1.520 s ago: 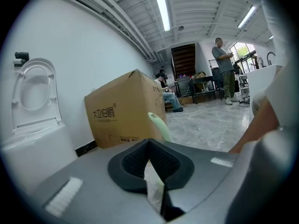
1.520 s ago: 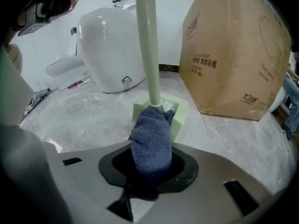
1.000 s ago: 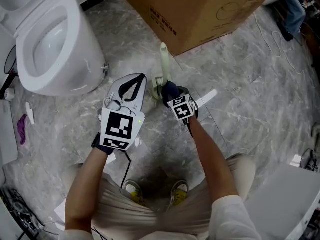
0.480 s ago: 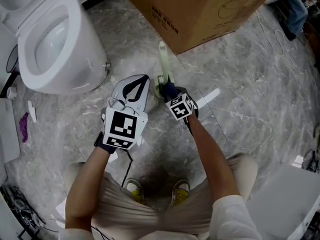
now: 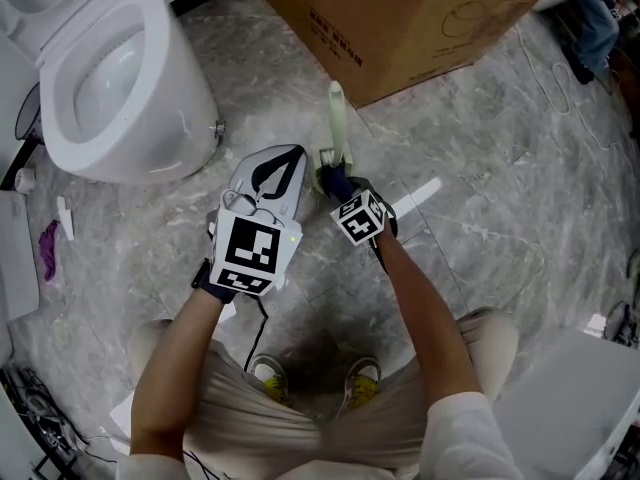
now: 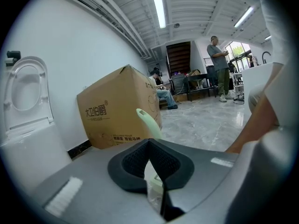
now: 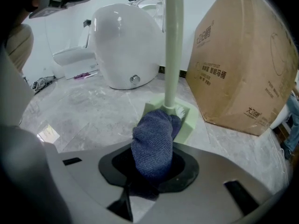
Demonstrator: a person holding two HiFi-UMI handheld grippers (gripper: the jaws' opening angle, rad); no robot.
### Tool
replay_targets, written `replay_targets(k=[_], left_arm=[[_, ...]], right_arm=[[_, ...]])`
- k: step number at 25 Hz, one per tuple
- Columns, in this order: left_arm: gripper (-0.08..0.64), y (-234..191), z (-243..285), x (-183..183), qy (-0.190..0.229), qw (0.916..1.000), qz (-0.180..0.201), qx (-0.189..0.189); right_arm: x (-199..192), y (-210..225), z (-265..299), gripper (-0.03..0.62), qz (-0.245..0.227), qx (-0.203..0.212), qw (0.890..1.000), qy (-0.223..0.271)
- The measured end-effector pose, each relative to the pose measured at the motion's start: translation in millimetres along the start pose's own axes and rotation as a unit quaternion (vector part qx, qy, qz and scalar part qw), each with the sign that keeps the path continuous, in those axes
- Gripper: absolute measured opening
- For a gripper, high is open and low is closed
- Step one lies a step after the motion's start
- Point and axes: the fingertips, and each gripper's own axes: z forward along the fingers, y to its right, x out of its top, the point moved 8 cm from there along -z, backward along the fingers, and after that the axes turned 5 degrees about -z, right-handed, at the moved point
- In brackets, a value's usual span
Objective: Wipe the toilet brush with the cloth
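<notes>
Grey marbled floor (image 5: 500,218) being occupied at upper left by a white toilet (image 5: 110,78), at top by a cardboard box (image 5: 400,18), at centre by the toilet brush (image 5: 337,118) standing in its pale green holder (image 5: 322,163), white strip (image 5: 415,196) lying just right of centre, purple scrap (image 5: 45,248) lying at left edge

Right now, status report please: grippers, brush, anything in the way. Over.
Left gripper shut, empty. Right gripper shut on cloth, cloth at foot of toilet brush, by its holder. Cardboard box close behind, nothing blocking.
</notes>
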Motion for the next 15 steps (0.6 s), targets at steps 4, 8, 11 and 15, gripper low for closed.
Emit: replay_targets(k=[4,8,11,15], left_arm=[[0.002,0,-3,1,0.004,1.0,-0.001,-0.001],[0.002,-1,-6,3,0.006,1.0,-0.001,0.001],[0.002,-4,-9,2,0.005,1.0,-0.001,0.003],[0.002,-7,-14,-1,0.003,1.0,-0.003,0.008]], right_arm=[[12,-11,0,0.112,-0.023,0.011,1.0,0.009],[25,-9,-2,0.112,-0.014,0.001,1.0,0.027],[30,-2,-2,0.112,-0.003,-0.014,0.999,0.03],[23,2,1,0.112,0.001,-0.027,1.0,0.014]])
